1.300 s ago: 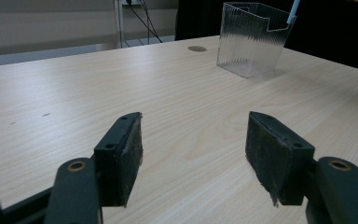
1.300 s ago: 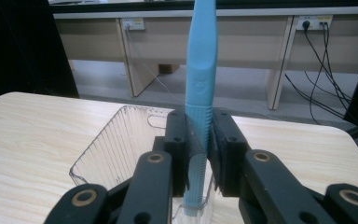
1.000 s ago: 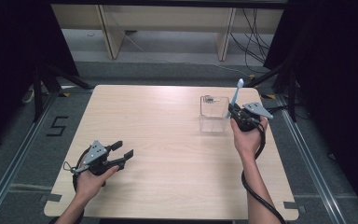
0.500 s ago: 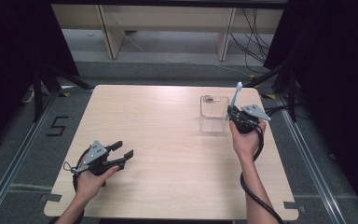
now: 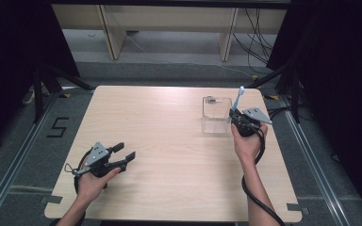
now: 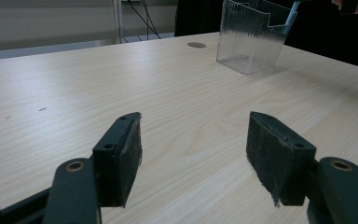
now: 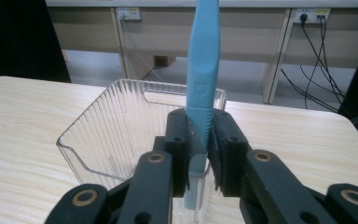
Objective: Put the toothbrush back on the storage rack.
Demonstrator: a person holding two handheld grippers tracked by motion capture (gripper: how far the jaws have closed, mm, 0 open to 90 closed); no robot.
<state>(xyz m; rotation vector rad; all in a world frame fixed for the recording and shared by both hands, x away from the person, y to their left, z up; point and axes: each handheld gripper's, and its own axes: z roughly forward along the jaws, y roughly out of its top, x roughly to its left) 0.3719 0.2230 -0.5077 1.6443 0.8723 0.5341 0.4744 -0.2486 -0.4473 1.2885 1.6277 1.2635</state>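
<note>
In the high view, a pale wooden table (image 5: 169, 141) stands on a grey floor. The left gripper (image 5: 122, 155) lies low near the table's front left corner, held in the person's left hand (image 5: 92, 183), and its two jaws stand apart with nothing between them. Well apart from it, toward the far right of the table, the right gripper (image 5: 234, 114) is held in the right hand (image 5: 246, 143) just beside a clear plastic box (image 5: 215, 115). A light blue stick (image 5: 238, 98) rises upright from that gripper's jaws, at the box's right side. A black cable (image 5: 254, 197) trails from the gripper along the person's forearm.

In the left gripper view, the two black pads (image 6: 121, 156) are wide apart over bare wood, gripping nothing. The clear ribbed box (image 6: 254, 35) stands farther off on the table, at the upper right.

In the right gripper view, the jaws are clamped on the blue stick (image 7: 203, 70), which stands upright between the pads (image 7: 177, 149) and reaches up past the top edge. Its lower end shows below the pads, at the near wall of the box (image 7: 102, 135); whether it sits inside or just outside that wall cannot be told. The box is open at the top, with ribbed walls and a cut-out in the far wall.
</note>
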